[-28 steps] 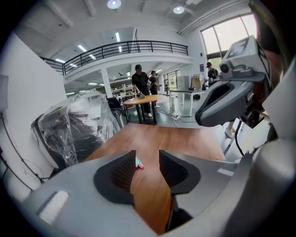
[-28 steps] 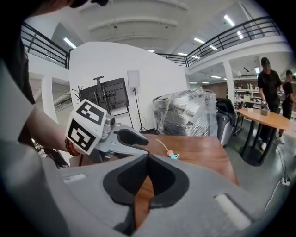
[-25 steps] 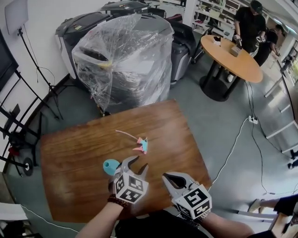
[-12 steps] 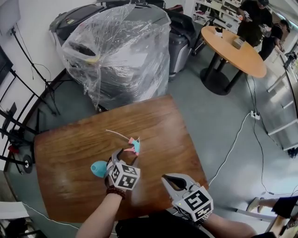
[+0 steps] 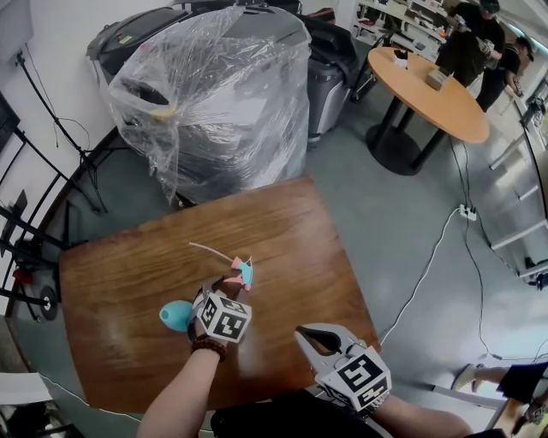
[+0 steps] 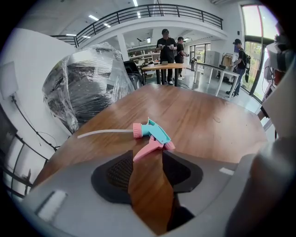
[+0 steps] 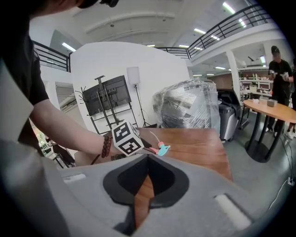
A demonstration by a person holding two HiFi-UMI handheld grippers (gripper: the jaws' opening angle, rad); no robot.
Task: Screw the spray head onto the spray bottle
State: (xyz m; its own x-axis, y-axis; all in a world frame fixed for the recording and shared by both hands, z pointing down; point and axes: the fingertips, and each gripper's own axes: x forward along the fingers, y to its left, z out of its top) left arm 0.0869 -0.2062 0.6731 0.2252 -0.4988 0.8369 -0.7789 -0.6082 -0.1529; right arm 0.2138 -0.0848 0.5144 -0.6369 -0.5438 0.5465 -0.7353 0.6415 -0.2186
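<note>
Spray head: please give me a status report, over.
Left claw closing, tips at the spray head, not yet gripped. Right claw shut, empty. Teal bottle lies apart on the table. Nothing in the way.

tabletop (image 5: 291,231): open wood right of and behind the spray head (image 5: 242,272), which lies mid-table; teal bottle (image 5: 175,316) blocks the near left; plastic-wrapped machine (image 5: 214,94) stands beyond the far edge.

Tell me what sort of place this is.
Probably an open-plan lab or workshop hall: plastic-wrapped equipment, a round table with people standing at it, and a railed mezzanine overhead.
</note>
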